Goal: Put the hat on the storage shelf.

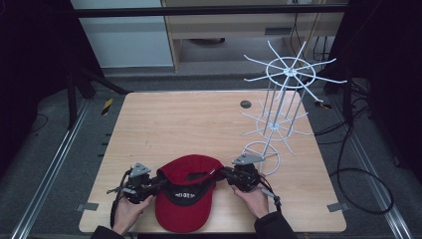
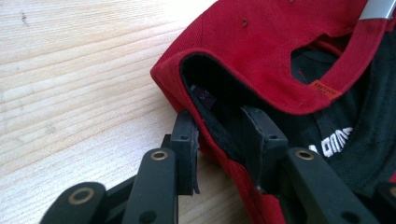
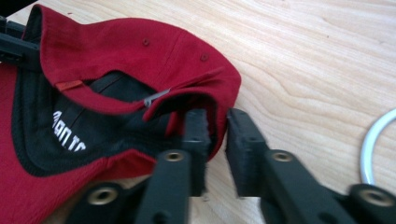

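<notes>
From my station I see the left gripper [image 1: 158, 186] at the left rim of the red baseball cap [image 1: 185, 201], which lies upside down at the near edge of the pale wooden table [image 1: 189, 119]. In the left gripper view, one black jaw stands outside the cap's wall and the other inside against the black lining, the woven red cloth between them; the pads look to be on the fabric, but I cannot tell if they press it. That view also gives the small orange label [image 2: 325, 89] on the back strap and a dark tag [image 2: 203, 95] sewn inside the band, neither legible from above. The cap's crown is soft cotton twill with stitched eyelets, its brim a stiff curved tongue pointing toward me.

The right gripper [image 1: 223, 174] has the right rim: in the right gripper view its jaws are nearly together, pinching the red edge. Right of it stands the white wire rack [image 1: 288, 99], thin spokes fanning from rings; its round base ring [image 3: 376, 144] curves in at that view's edge.
</notes>
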The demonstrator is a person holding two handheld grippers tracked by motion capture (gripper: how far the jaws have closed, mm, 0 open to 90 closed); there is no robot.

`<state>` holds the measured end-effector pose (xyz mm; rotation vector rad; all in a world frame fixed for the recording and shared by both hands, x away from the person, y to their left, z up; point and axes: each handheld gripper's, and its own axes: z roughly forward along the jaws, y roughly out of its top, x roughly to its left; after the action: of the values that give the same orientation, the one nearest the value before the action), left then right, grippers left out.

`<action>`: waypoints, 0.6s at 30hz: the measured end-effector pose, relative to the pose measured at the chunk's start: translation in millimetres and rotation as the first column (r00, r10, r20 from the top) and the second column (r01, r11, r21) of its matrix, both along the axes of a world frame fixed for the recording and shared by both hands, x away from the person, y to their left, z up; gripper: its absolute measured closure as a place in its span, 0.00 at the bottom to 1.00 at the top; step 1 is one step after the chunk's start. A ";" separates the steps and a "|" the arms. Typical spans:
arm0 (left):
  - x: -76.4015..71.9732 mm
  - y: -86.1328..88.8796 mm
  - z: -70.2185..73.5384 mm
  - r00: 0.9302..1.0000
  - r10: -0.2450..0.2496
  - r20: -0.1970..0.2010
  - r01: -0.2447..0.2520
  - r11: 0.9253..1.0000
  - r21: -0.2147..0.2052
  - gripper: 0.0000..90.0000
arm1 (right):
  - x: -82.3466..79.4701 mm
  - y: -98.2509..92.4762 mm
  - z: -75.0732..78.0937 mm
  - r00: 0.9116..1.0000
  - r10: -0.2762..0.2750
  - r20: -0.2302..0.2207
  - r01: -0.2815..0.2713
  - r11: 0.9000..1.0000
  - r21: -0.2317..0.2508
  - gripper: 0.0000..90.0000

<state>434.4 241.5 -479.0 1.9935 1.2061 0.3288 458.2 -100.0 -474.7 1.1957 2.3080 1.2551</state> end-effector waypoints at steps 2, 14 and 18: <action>-0.9 0.5 0.8 1.000 0.002 0.011 -0.002 1.000 -0.005 0.72 | 0.4 2.2 2.3 1.000 -0.005 0.008 0.005 1.000 0.004 0.94; -13.5 4.2 33.0 0.979 -0.009 0.201 0.025 0.997 -0.078 0.41 | -5.1 8.1 24.7 0.998 -0.003 0.070 -0.001 0.998 0.059 0.95; -9.0 -17.6 39.6 0.973 -0.076 0.217 0.093 0.993 -0.070 0.39 | -4.5 9.4 29.6 0.997 0.000 0.074 -0.005 0.998 0.070 0.95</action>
<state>425.4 223.9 -439.5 1.8808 0.9816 0.4335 453.6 -90.6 -445.0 1.1478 2.2307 1.3680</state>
